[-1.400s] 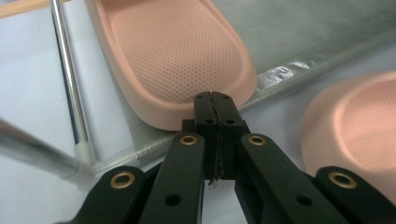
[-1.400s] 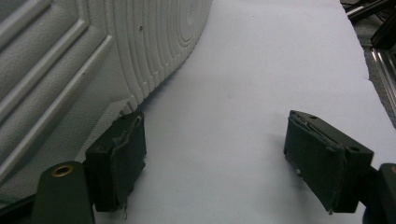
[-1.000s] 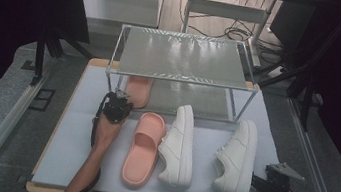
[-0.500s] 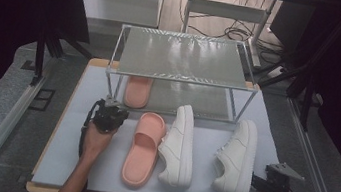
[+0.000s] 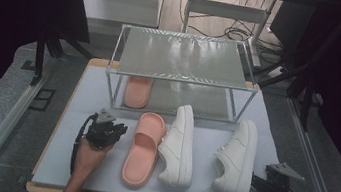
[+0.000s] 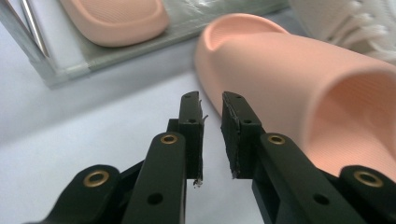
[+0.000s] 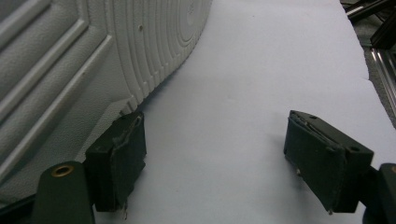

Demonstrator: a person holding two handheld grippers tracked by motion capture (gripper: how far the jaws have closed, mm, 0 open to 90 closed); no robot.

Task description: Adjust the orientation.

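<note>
A: One pink slide [image 5: 143, 149] is the thing in hand, lying flat on the counter [image 5: 80, 113] between the left hand-held gripper [image 5: 112, 130] and the near white sneaker [image 5: 179, 145]. Its mate, the second pink slide [image 5: 137, 91], sits on the lower shelf of the wire rack [image 5: 184, 57].

B: Handling?

A: Foam by the look, so probably light, soft, a bit springy. Matte surface, so I'd guess no slip. Nothing fragile.

B: Grab where?

A: Best bet is the side wall of the strap, or the rim at the open heel end. In the left gripper view the slide [image 6: 299, 93] is just right of the jaws, rounded end closest. The sole edge looks thick, so the gap must widen.

B: Left gripper state?

A: Left hand-held gripper [image 6: 212, 135] stands a narrow slit apart, and the jaws have just been opening. Nothing between them, not touching the slide.

B: Right?

A: Right hand-held gripper [image 7: 212, 163] is spread wide and empty, low over the counter [image 7: 280, 70], with the sole of the far white sneaker [image 7: 93, 51] just beside one jaw. In the high view it sits at the near right corner [image 5: 270, 183] by that sneaker [image 5: 238, 158].
</note>
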